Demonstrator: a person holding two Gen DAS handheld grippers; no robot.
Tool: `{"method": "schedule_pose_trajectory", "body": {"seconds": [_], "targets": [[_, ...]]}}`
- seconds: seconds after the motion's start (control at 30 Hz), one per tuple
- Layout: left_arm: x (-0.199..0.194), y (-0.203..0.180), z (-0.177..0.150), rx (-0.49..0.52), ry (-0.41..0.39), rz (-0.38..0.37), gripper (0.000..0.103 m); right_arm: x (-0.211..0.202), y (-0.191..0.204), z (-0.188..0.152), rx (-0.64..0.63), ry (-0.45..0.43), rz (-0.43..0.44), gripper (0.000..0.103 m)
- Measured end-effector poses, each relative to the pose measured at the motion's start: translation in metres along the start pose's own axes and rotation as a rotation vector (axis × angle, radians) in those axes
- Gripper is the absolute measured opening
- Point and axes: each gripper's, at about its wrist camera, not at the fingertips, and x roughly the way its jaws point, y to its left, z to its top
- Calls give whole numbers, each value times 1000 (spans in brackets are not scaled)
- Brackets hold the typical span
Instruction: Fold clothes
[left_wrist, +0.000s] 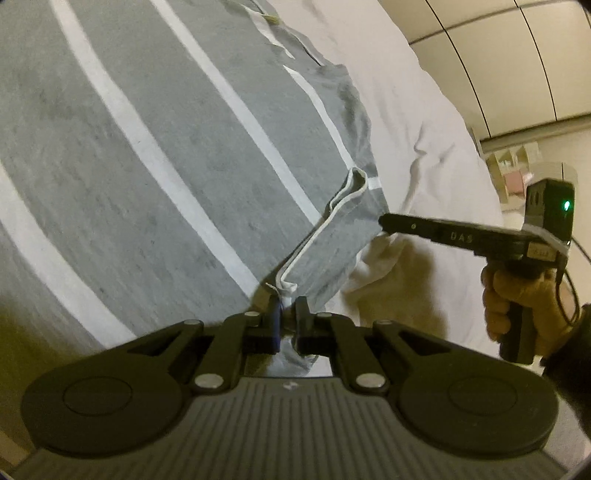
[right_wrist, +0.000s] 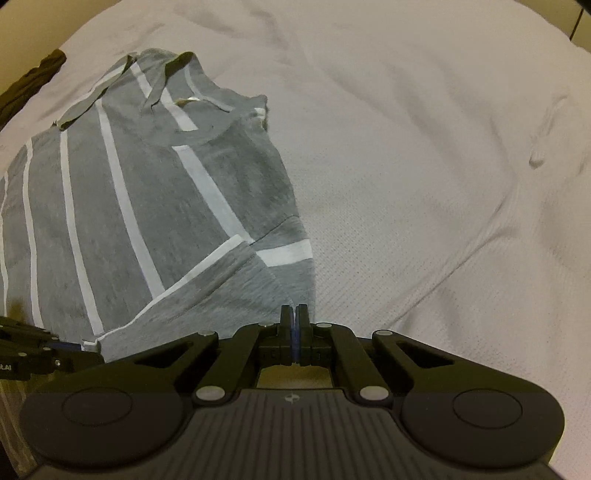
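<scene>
A grey shirt with white stripes (left_wrist: 166, 166) lies spread on a white bed sheet (left_wrist: 424, 110). My left gripper (left_wrist: 287, 301) is shut on a white-trimmed edge of the shirt, with cloth bunched between its fingers. The right gripper (left_wrist: 384, 221), held by a hand (left_wrist: 517, 306), touches the shirt's side edge a little further along. In the right wrist view the shirt (right_wrist: 147, 203) fills the left half, its neckline at the far end. My right gripper (right_wrist: 294, 308) is shut at the shirt's near corner. The left gripper (right_wrist: 92, 350) shows at the lower left, on the hem.
The white sheet (right_wrist: 424, 184) stretches wrinkled to the right of the shirt. A dark garment (right_wrist: 33, 77) lies at the far left corner of the bed. Beige wall panels (left_wrist: 498, 55) stand beyond the bed's edge.
</scene>
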Motion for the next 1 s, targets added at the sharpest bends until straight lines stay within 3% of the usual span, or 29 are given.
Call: {"method": "schedule_pose_trajectory", "body": {"seconds": [0.17, 0.27, 0.33, 0.4, 0.47, 0.5, 0.53, 0.57, 0.77, 0.83, 1.0], "targets": [[1, -4, 1, 62, 10, 48, 4, -7, -3, 4, 63, -97, -8, 14], [-1, -6, 0, 101, 13, 59, 4, -11, 4, 10, 57, -157, 52, 17], [1, -7, -2, 122, 19, 60, 4, -5, 15, 16, -11, -150, 55, 37], [1, -7, -3, 130, 24, 56, 4, 5, 25, 22, -82, -132, 48, 44], [2, -7, -4, 138, 27, 53, 4, 18, 27, 25, -102, -90, 53, 43], [2, -7, -4, 142, 29, 51, 4, 24, 27, 27, -100, -63, 60, 35], [2, -7, -4, 147, 31, 50, 4, 27, 25, 28, -89, -48, 68, 10], [2, -8, -4, 152, 31, 48, 4, 28, 25, 30, -82, -37, 73, 0], [-2, -9, -3, 157, -5, 34, 4, 14, 31, 47, -107, -135, 85, 1], [1, -7, -2, 156, 13, 40, 4, 16, 33, 50, -119, -159, 64, 13], [-2, -10, 0, 182, 17, 65, 6, 0, 26, 38, -57, -215, 17, 14]]}}
